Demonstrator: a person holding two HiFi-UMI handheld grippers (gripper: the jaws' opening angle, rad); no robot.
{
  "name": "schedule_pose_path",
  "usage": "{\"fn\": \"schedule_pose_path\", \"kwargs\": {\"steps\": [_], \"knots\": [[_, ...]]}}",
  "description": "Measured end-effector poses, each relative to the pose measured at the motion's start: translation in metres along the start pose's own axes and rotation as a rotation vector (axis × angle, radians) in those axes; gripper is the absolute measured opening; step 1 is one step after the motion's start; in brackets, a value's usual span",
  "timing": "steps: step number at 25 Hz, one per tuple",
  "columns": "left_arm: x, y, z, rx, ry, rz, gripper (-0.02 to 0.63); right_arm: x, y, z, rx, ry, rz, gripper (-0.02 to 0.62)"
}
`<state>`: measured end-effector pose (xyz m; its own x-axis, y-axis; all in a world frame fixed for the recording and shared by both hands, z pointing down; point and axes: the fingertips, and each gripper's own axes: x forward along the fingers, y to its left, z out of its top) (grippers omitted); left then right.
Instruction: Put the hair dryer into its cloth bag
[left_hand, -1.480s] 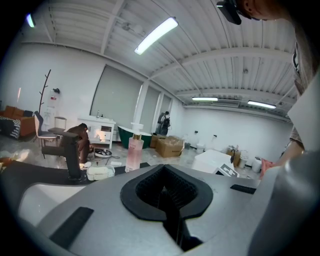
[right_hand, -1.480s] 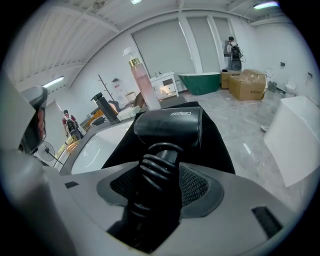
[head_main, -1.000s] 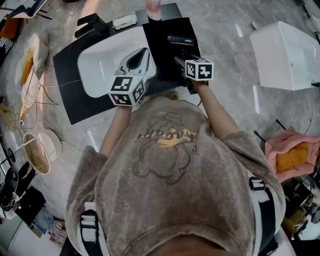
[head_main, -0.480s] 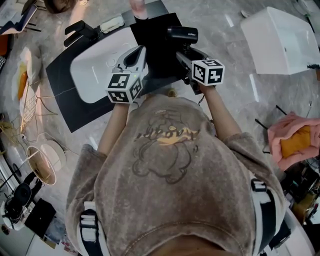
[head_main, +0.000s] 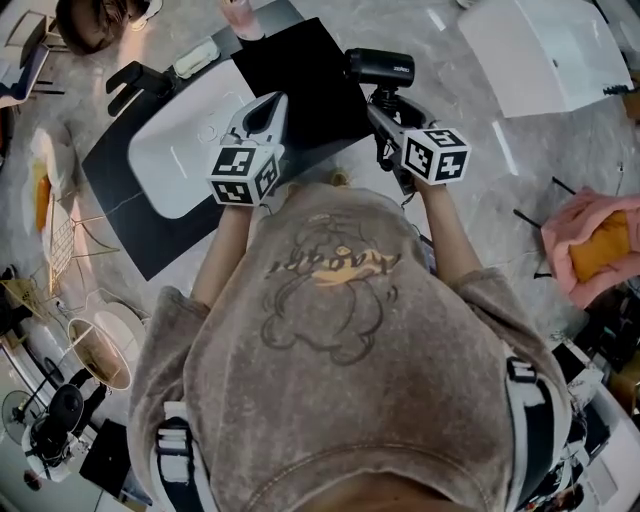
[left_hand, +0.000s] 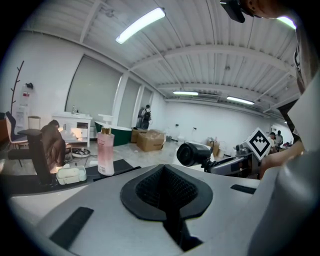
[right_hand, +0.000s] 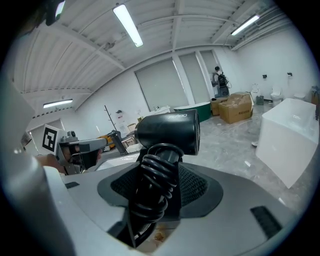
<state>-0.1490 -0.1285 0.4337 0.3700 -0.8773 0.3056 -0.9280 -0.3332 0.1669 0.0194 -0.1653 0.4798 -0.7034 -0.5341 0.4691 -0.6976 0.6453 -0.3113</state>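
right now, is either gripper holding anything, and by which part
The right gripper holds the black hair dryer by its cord-wrapped handle, clamped between the jaws. The left gripper is shut and empty.

Cloth bag (head_main: 300, 75) lies flat on counter (head_main: 130, 240), right of sink basin (head_main: 180, 140). Bottle (head_main: 238, 14) behind bag, soap dish (head_main: 195, 57) left of bottle. Hair dryer (head_main: 380, 67) in right gripper (head_main: 385, 100) jaws, over bag's right edge.

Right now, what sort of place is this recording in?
Probably a bathroom mock-up inside a big workshop hall: a white washbasin on a black counter, a pink bottle beside it, and cardboard boxes on open floor under ceiling strip lights.
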Motion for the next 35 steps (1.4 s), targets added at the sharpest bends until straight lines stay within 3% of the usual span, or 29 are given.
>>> {"fn": "schedule_pose_path", "kwargs": {"steps": [4,11,17,22,26,31,35], "knots": [[0.005,-0.015,-0.007,0.027,0.031,-0.043,0.018,-0.026,-0.008,-0.008,0.022,-0.024,-0.027,0.235],[0.019,-0.051,-0.026,0.072,0.109,-0.199,0.031,-0.053,-0.016,-0.017,0.063,-0.059,-0.063,0.235],[0.023,-0.077,-0.033,0.095,0.152,-0.263,0.155,-0.08,-0.019,-0.022,0.076,-0.075,-0.082,0.235],[0.036,-0.082,-0.067,0.188,0.295,-0.338,0.272,-0.078,-0.022,-0.025,0.097,-0.077,-0.096,0.235],[0.044,-0.082,-0.105,0.304,0.43,-0.38,0.272,-0.078,-0.025,-0.027,0.101,-0.074,-0.104,0.235],[0.05,-0.087,-0.149,0.446,0.555,-0.441,0.215,-0.086,-0.028,-0.034,0.112,-0.074,-0.119,0.235],[0.05,-0.086,-0.174,0.481,0.632,-0.475,0.171,-0.088,-0.028,-0.037,0.123,-0.073,-0.135,0.235]]}}
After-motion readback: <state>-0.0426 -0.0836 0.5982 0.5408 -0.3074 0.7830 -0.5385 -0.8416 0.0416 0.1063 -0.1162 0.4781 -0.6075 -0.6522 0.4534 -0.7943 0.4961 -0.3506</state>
